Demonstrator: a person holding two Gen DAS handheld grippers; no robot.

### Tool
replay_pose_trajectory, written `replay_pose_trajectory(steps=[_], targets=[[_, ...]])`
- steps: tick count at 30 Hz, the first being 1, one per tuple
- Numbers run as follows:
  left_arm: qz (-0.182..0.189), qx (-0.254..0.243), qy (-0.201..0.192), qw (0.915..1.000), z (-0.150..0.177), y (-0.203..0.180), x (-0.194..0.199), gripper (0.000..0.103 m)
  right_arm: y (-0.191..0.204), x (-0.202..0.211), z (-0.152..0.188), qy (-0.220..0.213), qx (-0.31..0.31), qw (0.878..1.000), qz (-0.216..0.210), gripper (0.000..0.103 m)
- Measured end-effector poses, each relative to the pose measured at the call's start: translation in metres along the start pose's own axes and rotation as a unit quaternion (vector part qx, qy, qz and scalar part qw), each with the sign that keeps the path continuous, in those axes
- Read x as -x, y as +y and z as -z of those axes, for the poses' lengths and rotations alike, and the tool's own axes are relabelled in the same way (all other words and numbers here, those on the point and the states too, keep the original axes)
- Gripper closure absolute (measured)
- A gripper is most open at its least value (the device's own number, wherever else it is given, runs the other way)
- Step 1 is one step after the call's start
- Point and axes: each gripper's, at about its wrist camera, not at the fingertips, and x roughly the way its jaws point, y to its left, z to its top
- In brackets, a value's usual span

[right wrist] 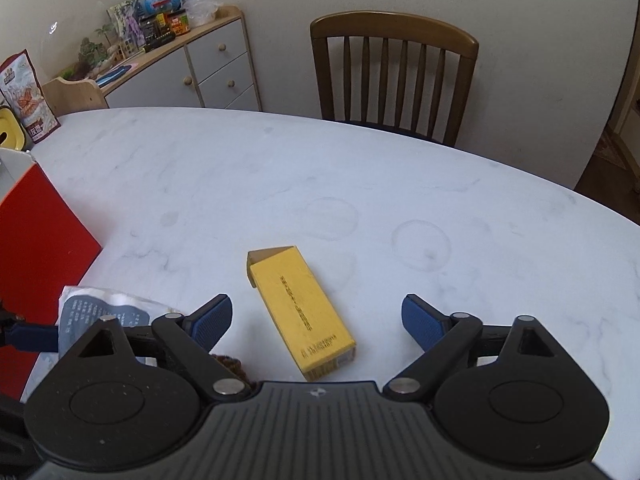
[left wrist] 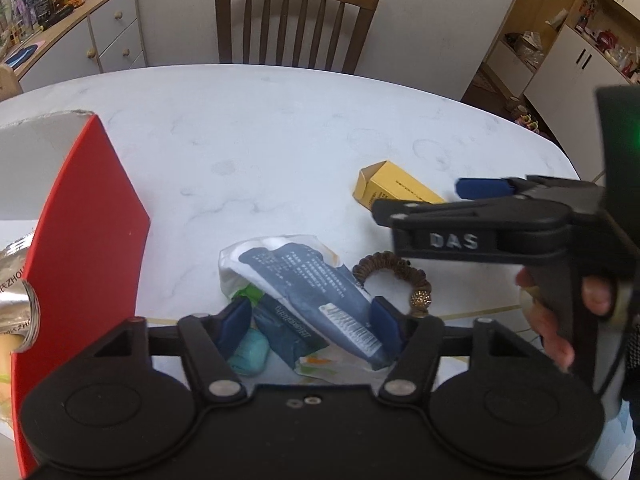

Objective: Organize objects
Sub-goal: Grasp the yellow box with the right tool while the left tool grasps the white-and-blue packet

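Left wrist view: left tool (left wrist: pixel 310 320) spread, pads flanking a crinkled white-and-navy plastic packet (left wrist: pixel 304 280) on the white marbled table (left wrist: pixel 240 152), not yet pinched. Judged light, soft, slippery; take it across its middle. Under it, a teal soap-like piece (left wrist: pixel 250 354); at 3 o'clock, a brown beaded bracelet (left wrist: pixel 394 276).

Right wrist view: right tool (right wrist: pixel 318 326) spread, empty, over a flat yellow cardboard carton (right wrist: pixel 300 308). Judged light, stiff; grip across its narrow sides.

Container: red open-topped box (left wrist: pixel 88 232) at 9 o'clock, holding a silver foil pack (left wrist: pixel 16 304); other contents hidden.
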Motion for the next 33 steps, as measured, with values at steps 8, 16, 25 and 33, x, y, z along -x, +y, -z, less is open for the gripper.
replay_pose_trajectory(steps=[8, 16, 25, 33], targets=[[-0.001, -0.019, -0.008, 0.9998, 0.000, -0.006, 0.004, 0.065, 0.004, -0.013, -0.001, 0.017, 0.008, 1.000, -0.009, 0.040], [0.002, -0.019, -0.012, 0.9997, 0.001, -0.007, 0.007, 0.086, 0.007, -0.011, -0.001, 0.018, 0.016, 1.000, -0.008, 0.067], [0.005, -0.017, -0.023, 0.9996, 0.001, -0.005, 0.011, 0.095, 0.001, 0.001, 0.003, 0.010, -0.008, 1.000, 0.008, 0.074], [0.012, -0.017, -0.027, 0.9994, 0.004, -0.006, 0.021, 0.095, -0.002, 0.030, 0.012, 0.008, -0.029, 0.999, 0.012, 0.074]])
